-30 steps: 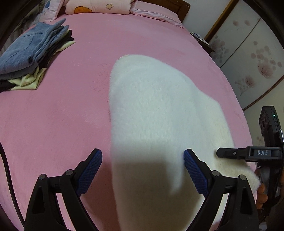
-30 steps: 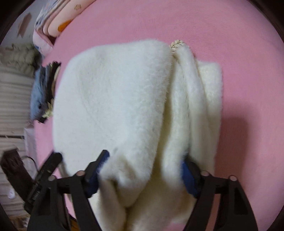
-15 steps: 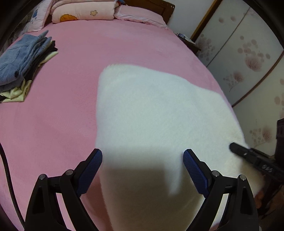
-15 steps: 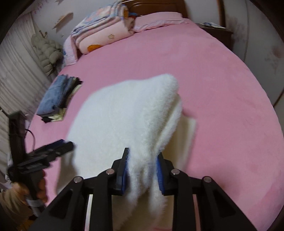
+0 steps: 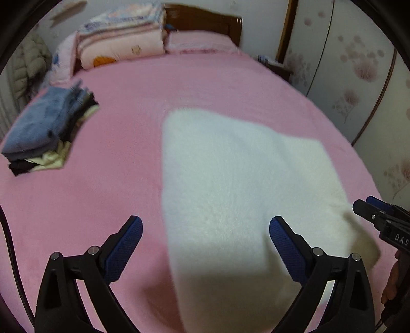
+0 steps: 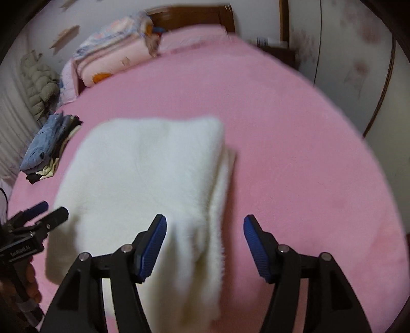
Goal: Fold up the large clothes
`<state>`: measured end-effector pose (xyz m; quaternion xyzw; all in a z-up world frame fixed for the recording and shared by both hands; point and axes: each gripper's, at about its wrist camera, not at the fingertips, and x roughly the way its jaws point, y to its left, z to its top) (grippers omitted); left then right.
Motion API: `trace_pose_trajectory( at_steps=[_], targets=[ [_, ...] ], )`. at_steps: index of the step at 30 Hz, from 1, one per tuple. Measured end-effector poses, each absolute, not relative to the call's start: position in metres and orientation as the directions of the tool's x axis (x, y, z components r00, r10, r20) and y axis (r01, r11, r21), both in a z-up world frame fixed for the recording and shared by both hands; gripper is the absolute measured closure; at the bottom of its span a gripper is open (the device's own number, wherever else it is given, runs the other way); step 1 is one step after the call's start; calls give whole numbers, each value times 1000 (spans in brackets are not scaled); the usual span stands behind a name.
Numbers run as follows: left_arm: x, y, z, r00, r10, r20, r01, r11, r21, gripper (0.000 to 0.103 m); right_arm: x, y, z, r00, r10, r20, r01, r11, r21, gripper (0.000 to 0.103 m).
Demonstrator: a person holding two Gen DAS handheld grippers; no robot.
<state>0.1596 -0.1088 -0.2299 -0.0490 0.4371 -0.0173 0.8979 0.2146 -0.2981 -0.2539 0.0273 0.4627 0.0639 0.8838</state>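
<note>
A white fluffy garment (image 5: 243, 184) lies folded on the pink bed (image 5: 107, 205). My left gripper (image 5: 205, 226) hovers over its near left part. Its jaws are opening wide and the pads touch nothing. In the right wrist view the garment (image 6: 143, 179) shows its doubled right edge below my right gripper (image 6: 205, 225). Those jaws are opening too, and the pads stand off the fabric. Each gripper appears in the other's view: the right gripper (image 5: 365, 203) at the garment's right corner, the left gripper (image 6: 48, 211) at its left corner.
A stack of folded clothes (image 5: 48, 128), blue on top, sits at the bed's left side. Folded quilts and pillows (image 5: 120, 38) lie against the wooden headboard (image 5: 205, 23). A patterned wardrobe (image 5: 358, 76) stands right of the bed. A hand (image 6: 30, 279) holds the left gripper.
The right gripper pinched the garment's folded edge half a second ago, then let go. Both grippers have drawn back and up, and both views tilted toward the headboard.
</note>
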Motion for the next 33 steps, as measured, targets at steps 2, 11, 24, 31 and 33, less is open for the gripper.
trace_pose_trajectory(
  at_steps=[2,11,24,31,33],
  targets=[
    [139,-109,-218,659,-43,-751,-36,995,-88,4,198,-285,-236,613,139,-778,-124,989,79,43],
    [104,-103,-261,576,10,-817,-96,994,-55,50,172,-264,-288,508,69,-858,-168,986,-20,103],
    [113,-83,-262,491,-10,-871,-95,993,-65,33,173,-275,-290,443,132,-887,-125,989,84,100],
    [101,-74,-209,479,-69,-875,-96,987,-130,4,165,-286,-241,435,212,-875,-91,977,191,62],
    [100,-70,-193,473,-115,-873,-92,980,-179,2,162,-290,-224,451,232,-862,-74,972,223,42]
  ],
)
